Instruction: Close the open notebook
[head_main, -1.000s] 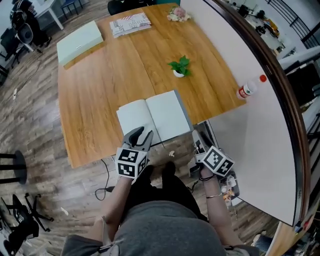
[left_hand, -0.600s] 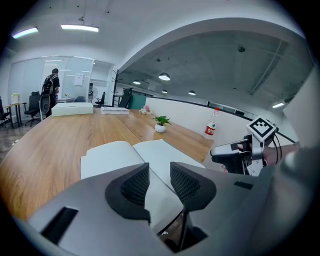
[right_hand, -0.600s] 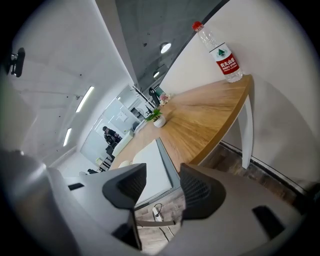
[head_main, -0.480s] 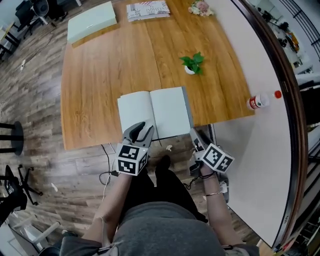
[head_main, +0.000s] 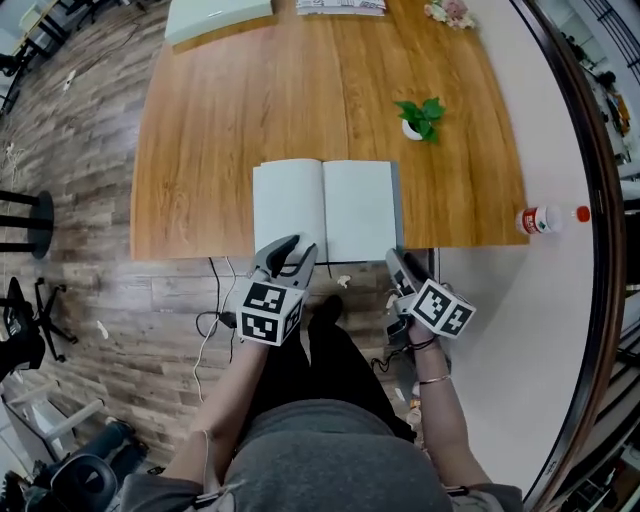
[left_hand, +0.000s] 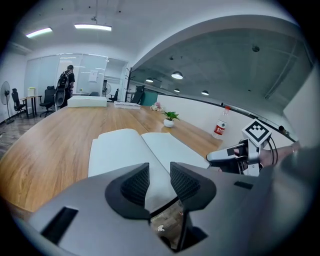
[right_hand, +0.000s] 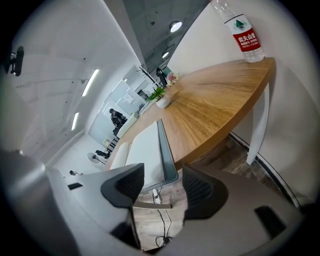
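The open notebook (head_main: 325, 210) lies flat with blank white pages at the near edge of the wooden table (head_main: 230, 120). My left gripper (head_main: 293, 248) hovers over the near edge of its left page, jaws a little apart and empty. The left gripper view shows the notebook (left_hand: 130, 150) just beyond that gripper (left_hand: 159, 175). My right gripper (head_main: 397, 262) is at the notebook's near right corner, below the table edge. Its jaws have just been opening and stand open with nothing between them. Past the right gripper (right_hand: 162, 182), the notebook (right_hand: 150, 145) shows its grey cover edge.
A small potted plant (head_main: 420, 118) stands beyond the notebook. A water bottle (head_main: 545, 218) lies on the white curved surface (head_main: 540, 120) at the right. A white box (head_main: 215, 15) and a magazine (head_main: 340, 6) sit at the far edge. Cables (head_main: 215, 320) lie on the floor.
The head view has swung, so the table now sits straighter. The right gripper has come closer to the notebook's near right corner. The left gripper stays at the near edge; the notebook is still open.
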